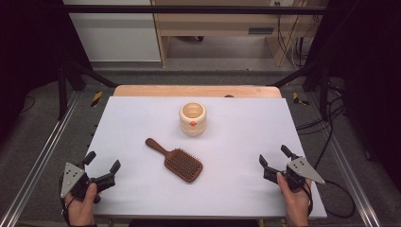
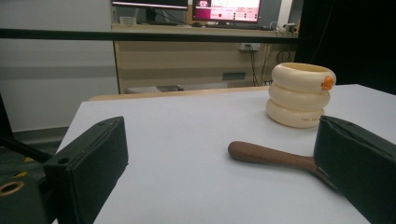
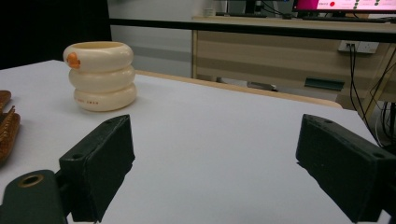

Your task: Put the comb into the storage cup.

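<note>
High view: left gripper (image 1: 101,165) and right gripper (image 1: 274,158) sit released at the worktop's (image 1: 142,113) near corners, likely staged, clear of the mid-worktop hairbrush (image 1: 177,161) and cup (image 1: 193,118).

The left hand (image 1: 81,204) holds the left gripper (image 1: 102,162) at the white table's (image 1: 246,142) near left corner, jaws spread wide. The right hand (image 1: 294,201) holds the right gripper (image 1: 274,156) at its near right corner, jaws equally agape and empty.
</note>
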Tool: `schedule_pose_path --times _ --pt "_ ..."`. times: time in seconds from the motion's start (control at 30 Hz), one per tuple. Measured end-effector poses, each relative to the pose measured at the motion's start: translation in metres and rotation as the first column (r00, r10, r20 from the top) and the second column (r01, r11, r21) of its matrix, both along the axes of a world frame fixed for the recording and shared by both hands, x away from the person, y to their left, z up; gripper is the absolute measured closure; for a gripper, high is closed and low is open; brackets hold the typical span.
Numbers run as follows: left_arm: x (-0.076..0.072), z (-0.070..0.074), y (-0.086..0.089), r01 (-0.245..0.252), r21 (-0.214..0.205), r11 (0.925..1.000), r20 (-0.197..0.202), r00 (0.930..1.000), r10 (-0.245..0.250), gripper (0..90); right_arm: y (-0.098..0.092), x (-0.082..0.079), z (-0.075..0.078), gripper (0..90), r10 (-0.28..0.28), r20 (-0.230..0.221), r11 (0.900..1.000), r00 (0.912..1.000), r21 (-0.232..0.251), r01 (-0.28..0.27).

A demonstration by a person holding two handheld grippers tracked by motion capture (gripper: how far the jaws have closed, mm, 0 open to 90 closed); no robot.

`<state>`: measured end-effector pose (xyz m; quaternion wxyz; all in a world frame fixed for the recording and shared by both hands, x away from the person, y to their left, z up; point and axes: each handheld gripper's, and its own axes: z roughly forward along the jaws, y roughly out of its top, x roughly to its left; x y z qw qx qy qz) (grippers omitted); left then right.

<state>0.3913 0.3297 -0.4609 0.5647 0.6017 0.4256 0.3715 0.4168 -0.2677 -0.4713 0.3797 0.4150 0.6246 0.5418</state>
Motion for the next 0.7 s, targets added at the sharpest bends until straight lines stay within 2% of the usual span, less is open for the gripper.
schedule_pose_path --times 0.3,0.43,0.7 --pt "0.0015 -0.0012 0.0007 -0.012 -0.016 0.9998 -0.031 0.9995 0.011 2.7 -0.0003 0.0006 -0.0009 9.2 -0.015 -0.008 0.9999 0.9999 -0.006 0.015" --pt "0.0014 -0.0010 -0.0010 -0.014 -0.005 0.9999 -0.031 0.9994 0.014 2.8 -0.0008 -0.0003 -0.0004 8.9 -0.020 -0.008 0.9998 0.9998 0.000 0.020" --pt "0.0017 -0.0008 -0.0086 0.028 0.000 0.9996 -0.059 0.9979 -0.028 2.3 -0.0003 -0.0003 -0.0002 8.4 -0.021 -0.010 0.9998 0.9997 0.005 0.021"
